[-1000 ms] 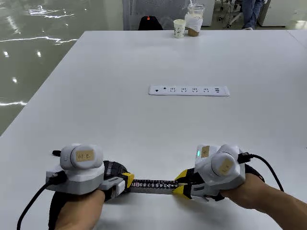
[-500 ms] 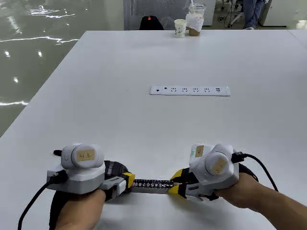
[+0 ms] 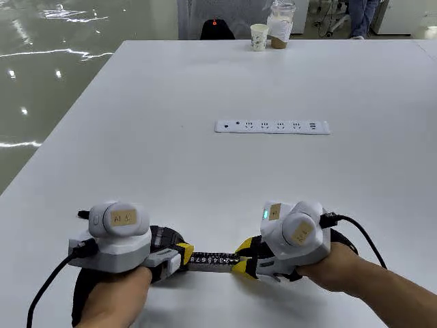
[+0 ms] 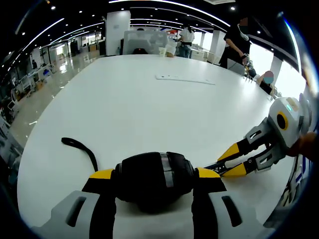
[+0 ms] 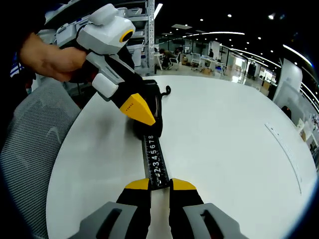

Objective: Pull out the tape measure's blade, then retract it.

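Black rounded tape measure case [image 4: 154, 177] sits on the white tabletop [image 3: 205, 102] at its near edge, clamped side-to-side btwn the yellow-tipped jaws of the left gripper [image 3: 179, 254]; jaws are open about as wide as the case and touch it on both sides. Dark white-numbered metal blade [image 5: 154, 162] is out a short way, running low over the table from the case to the right gripper [image 5: 159, 185], whose jaws are nearly together, pinching the blade's free end. Digits 2–8 readable on the exposed stretch in right gripper view. Thin black wrist strap [image 4: 82, 149] lies loose on the table by the case. Mid-table: long white power strip [image 3: 273, 126]. Far edge: white paper cup [image 3: 258, 37] beside a clear lidded drink cup [image 3: 280, 24].
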`<state>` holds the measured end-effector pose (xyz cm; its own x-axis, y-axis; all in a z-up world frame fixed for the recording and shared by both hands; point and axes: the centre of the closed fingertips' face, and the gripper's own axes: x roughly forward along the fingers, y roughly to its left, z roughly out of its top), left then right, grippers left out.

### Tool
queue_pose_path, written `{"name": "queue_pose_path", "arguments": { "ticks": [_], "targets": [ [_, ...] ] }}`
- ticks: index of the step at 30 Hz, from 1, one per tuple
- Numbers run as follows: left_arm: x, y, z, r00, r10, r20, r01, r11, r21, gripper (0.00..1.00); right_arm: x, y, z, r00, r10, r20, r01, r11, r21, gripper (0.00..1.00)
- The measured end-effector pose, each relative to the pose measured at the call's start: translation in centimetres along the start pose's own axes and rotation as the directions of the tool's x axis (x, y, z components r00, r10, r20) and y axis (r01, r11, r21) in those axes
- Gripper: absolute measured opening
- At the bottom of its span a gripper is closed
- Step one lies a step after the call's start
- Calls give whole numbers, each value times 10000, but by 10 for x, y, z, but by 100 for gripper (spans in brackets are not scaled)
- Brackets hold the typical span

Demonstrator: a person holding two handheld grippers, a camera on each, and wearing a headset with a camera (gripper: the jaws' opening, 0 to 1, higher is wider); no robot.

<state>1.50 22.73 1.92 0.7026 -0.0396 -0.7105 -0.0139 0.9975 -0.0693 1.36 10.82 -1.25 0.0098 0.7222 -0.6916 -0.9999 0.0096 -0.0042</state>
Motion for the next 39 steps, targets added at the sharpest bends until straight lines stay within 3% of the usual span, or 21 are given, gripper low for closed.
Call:
{"name": "queue_pose_path", "arguments": {
  "ticks": [39],
  "targets": [
    [0,0,0,9999,-127,-100,126,9999,-53,56,24,6,23,9998,79,188,-72,9993,-354,10]
  ]
}}
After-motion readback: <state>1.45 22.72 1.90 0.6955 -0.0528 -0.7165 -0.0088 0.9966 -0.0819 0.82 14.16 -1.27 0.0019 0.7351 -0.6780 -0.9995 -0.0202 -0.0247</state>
